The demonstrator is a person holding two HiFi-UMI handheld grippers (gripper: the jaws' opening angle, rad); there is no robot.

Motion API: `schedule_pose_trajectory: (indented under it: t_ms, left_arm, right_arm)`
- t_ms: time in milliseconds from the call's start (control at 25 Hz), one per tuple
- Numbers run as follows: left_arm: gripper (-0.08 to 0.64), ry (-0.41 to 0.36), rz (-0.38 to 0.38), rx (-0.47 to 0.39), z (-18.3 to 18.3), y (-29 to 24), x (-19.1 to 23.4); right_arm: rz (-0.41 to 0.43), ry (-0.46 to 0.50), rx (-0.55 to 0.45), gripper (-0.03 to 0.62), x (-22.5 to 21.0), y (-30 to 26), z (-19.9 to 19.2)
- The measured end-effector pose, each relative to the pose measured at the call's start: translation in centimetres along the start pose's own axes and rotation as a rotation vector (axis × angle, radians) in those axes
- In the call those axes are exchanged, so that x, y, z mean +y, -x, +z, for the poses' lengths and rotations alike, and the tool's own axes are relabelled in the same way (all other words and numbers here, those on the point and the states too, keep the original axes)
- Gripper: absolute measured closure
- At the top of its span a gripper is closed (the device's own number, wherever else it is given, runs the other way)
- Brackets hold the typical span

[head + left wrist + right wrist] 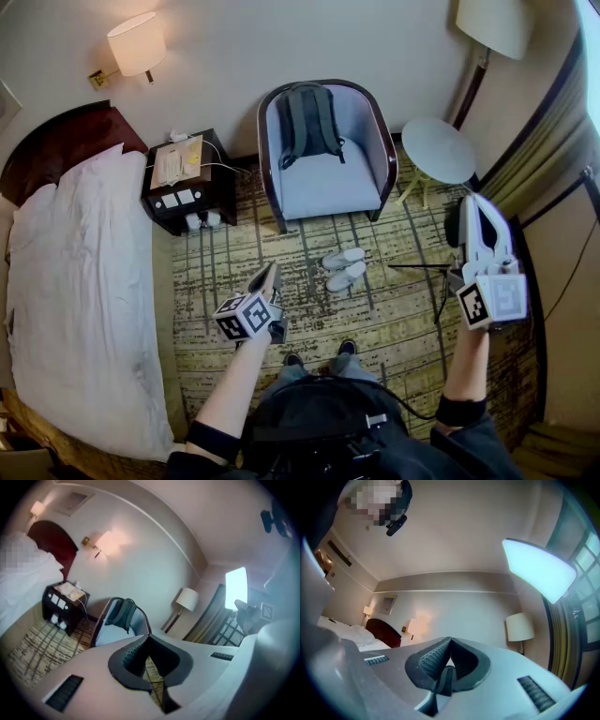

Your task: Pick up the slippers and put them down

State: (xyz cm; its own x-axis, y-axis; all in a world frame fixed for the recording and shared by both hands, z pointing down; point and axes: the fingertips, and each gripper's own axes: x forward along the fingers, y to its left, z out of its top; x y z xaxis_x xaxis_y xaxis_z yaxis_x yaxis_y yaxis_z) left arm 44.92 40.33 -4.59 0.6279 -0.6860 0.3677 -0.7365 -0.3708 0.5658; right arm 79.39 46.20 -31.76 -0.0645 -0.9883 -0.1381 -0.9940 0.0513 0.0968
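Slippers (344, 266), seemingly light, soft and floppy, lie paired on the carpet (394, 319) at frame centre below the armchair (323, 178), best pinched at the heel rim; left claw (270, 274) and right claw (476, 208) are closed, empty.

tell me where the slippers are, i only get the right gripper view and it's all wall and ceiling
observer: the slippers lie side by side on the carpet in front of the armchair
operator: is the left gripper near them
observer: no, the left gripper is shut and empty, short of them toward the bed
operator: anything on the chair
observer: a backpack leans against its backrest
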Motion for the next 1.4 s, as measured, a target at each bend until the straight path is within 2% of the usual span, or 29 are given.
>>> schedule_pose_trajectory:
  t_ms: [200,360,480,560,720,920,1120,1400]
  left_arm:
    - [0.56,-0.224,0.166,-0.09,3.1,2.6,3.0]
    - [0.56,-0.403,0.305,-0.13,4.6,5.0,5.2]
    - [0.56,-0.489,0.382,-0.151,5.1,7.1,6.7]
    - [0.56,-0.521,0.406,-0.15,5.1,8.3,7.5]
    - [0.56,-0.557,0.397,-0.135,4.4,10.3,9.0]
    - [0.56,-0.518,0.45,-0.138,3.5,13.2,12.8]
    - [0.56,-0.494,0.46,-0.141,3.8,15.2,14.5]
    - [0.56,-0.554,0.438,-0.139,5.6,17.8,17.8]
  right_arm:
    - [0.103,-0.047,0.106,0.588,5.5,-2.1,-5.5]
    - [0.189,-0.084,0.194,0.588,10.6,-3.2,-11.0]
    - [0.259,-0.094,0.268,0.588,15.0,-3.4,-15.7]
    - [0.308,-0.098,0.32,0.588,18.0,-3.4,-18.4]
    - [0.409,-0.085,0.414,0.588,23.4,-2.4,-22.7]
    - [0.506,-0.101,0.457,0.588,28.5,-1.0,-24.7]
    - [0.527,-0.099,0.472,0.588,31.5,-1.0,-24.7]
    - [0.533,-0.097,0.468,0.588,37.1,-2.0,-24.4]
